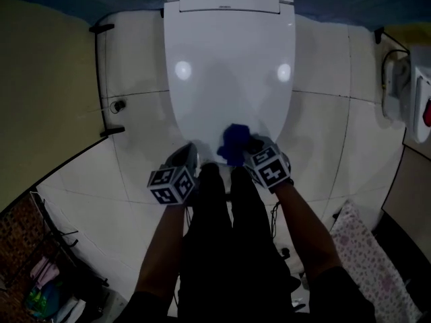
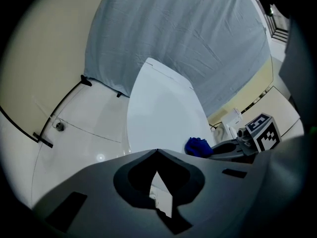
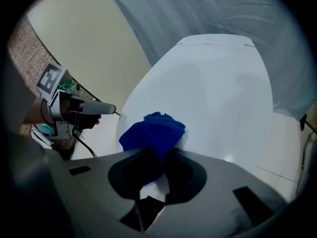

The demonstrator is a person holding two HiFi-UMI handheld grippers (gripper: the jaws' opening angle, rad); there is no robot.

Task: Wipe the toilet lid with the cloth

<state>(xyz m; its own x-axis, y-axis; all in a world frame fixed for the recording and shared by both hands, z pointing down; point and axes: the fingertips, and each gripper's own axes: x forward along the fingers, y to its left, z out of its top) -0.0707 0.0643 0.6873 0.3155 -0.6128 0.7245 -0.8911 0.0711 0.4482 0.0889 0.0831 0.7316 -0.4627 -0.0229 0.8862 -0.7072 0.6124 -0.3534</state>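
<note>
The white toilet lid (image 1: 229, 66) is down and fills the top middle of the head view. A bunched blue cloth (image 1: 234, 142) rests on the lid's near edge, and my right gripper (image 1: 250, 147) is shut on it. In the right gripper view the blue cloth (image 3: 153, 133) sticks out from between the jaws over the lid (image 3: 218, 93). My left gripper (image 1: 190, 155) hovers at the lid's near left rim, shut and with nothing in it. From the left gripper view the lid (image 2: 163, 113) rises ahead, with the cloth (image 2: 199, 146) and the right gripper (image 2: 218, 150) at the right.
White floor tiles (image 1: 141, 113) surround the toilet. A black pipe with brackets (image 1: 101, 79) runs along the left wall. A white fixture (image 1: 404, 86) hangs on the right wall. A patterned mat (image 1: 374, 254) lies at lower right. A grey sheet (image 2: 188, 38) hangs behind the toilet.
</note>
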